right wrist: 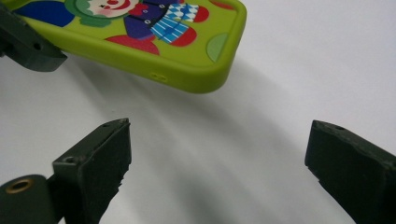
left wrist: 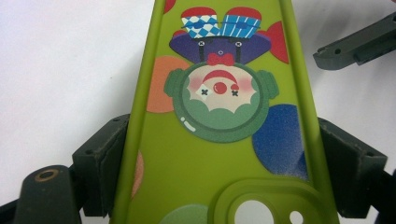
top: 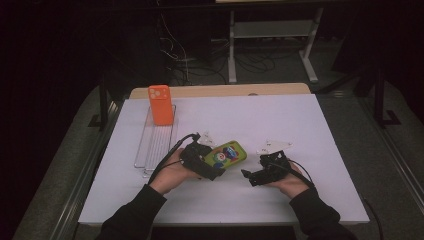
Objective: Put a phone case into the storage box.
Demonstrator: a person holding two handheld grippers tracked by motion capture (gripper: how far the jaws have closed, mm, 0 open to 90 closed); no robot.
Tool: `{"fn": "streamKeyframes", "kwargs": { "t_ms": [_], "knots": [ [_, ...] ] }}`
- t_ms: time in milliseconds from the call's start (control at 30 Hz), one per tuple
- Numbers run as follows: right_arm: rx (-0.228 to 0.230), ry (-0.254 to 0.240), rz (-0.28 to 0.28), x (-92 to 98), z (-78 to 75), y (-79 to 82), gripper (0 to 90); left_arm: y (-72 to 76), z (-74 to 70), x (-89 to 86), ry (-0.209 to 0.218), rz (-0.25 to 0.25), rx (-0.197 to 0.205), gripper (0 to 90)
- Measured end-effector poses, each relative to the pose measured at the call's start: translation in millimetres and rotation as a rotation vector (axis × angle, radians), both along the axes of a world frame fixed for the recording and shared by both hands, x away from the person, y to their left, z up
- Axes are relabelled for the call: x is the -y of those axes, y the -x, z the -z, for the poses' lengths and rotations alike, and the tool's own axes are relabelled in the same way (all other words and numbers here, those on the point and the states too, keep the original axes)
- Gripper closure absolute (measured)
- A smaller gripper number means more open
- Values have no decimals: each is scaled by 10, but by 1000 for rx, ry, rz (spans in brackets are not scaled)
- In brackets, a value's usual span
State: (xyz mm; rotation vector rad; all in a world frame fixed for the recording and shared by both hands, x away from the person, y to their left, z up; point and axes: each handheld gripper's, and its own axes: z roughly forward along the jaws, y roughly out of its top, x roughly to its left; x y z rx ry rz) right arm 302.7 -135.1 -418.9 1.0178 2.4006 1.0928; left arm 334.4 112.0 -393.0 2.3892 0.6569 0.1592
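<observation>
Left gripper view shows the left gripper [left wrist: 219,154] pinching the green phone case [left wrist: 219,116] across its long edges, near the camera cut-out. To do the handover well, that grip should stay firm while the right gripper [right wrist: 219,168], jaws spread and empty, lines up squarely on the free end. From the high view both forearms rest low over the white table [top: 310,125], the case lifted between them, well apart from the orange phone case [top: 160,104] propped in the wire rack [top: 150,147].
</observation>
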Motion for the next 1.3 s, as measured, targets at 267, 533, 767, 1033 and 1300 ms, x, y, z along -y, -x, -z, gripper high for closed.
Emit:
{"fn": "streamKeyframes", "kwargs": {
  "t_ms": [267,533,767,1033,1300],
  "knots": [
    [117,113,-39,-91,-10,57,59,-14,-5,-14,-7,11,8,148],
    [221,176,-64,-110,-28,87,59,-19,-5,-22,-6,7,0,148],
    [322,278,-96,-144,-33,127,52,-19,-4,-20,-8,12,-1,148],
    [446,382,-128,-197,-18,180,50,-4,9,-2,27,-18,-8,149],
    [553,458,-152,-277,26,248,50,-11,4,-11,23,-16,-10,149]
  ]
}}
